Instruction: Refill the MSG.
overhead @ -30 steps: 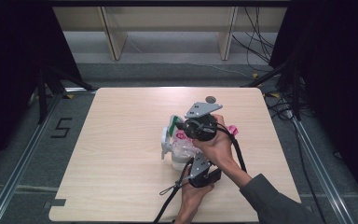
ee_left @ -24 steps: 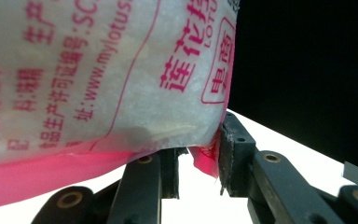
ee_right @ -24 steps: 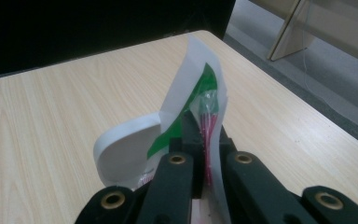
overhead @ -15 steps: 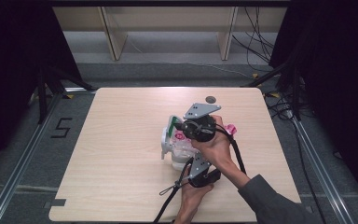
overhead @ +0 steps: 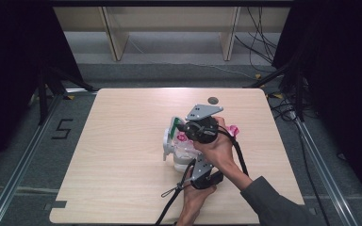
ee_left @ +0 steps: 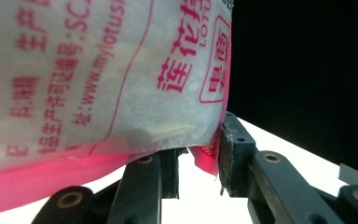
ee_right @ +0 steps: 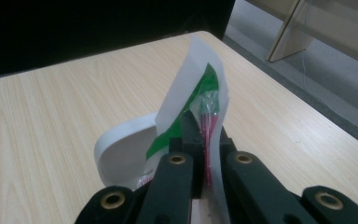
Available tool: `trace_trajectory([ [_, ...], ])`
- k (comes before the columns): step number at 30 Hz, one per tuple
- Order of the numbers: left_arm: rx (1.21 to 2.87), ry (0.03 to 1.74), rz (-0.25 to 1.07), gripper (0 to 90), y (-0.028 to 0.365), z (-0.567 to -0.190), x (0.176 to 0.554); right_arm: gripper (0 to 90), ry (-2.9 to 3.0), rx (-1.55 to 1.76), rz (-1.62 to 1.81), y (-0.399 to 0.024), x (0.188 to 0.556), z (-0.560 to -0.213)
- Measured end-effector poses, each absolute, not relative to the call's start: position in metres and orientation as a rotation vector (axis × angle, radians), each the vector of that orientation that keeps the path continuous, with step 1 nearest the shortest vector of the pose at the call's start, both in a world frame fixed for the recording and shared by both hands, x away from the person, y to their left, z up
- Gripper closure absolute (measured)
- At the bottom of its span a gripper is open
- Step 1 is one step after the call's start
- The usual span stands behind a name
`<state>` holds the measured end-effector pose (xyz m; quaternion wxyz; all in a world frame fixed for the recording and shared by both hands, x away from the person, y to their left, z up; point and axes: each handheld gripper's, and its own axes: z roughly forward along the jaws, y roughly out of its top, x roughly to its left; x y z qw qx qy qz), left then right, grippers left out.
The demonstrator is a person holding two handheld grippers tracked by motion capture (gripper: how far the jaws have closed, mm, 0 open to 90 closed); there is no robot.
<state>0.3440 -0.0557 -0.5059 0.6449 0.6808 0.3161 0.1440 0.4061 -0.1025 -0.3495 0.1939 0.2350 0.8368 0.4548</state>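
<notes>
Each handheld gripper, the left gripper (overhead: 202, 175) and the right gripper (overhead: 199, 128), has a black body topped by a grey three-cornered plate (overhead: 203, 111) pierced with small holes, and a black cable (overhead: 238, 153) trails from it in a loop. The jaws are matt black linked bars joined by brass-coloured pivot rivets (ee_right: 177, 159), ending in flat black pads (ee_left: 231, 154) with chipped, scuffed edges. The person's right forearm wears a grey long sleeve (overhead: 275, 207).

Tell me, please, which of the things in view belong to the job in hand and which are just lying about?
In the job:
- plastic bag with pink print, pinched at its lower edge by the left gripper
- white and green bag top, clamped in the right gripper

Lying about:
- small dark disc near the table's far edge
- cables on the floor
</notes>
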Motion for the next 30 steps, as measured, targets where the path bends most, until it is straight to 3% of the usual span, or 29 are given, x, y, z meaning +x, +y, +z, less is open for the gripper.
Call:
trace_trajectory([
  [30, 1.551, 0.732, 0.321, 71.5, -0.0557, -0.5052, 0.3424, 90.0, 2.35, 0.678, 1.263, -0.1004, 0.4064, -0.3528],
])
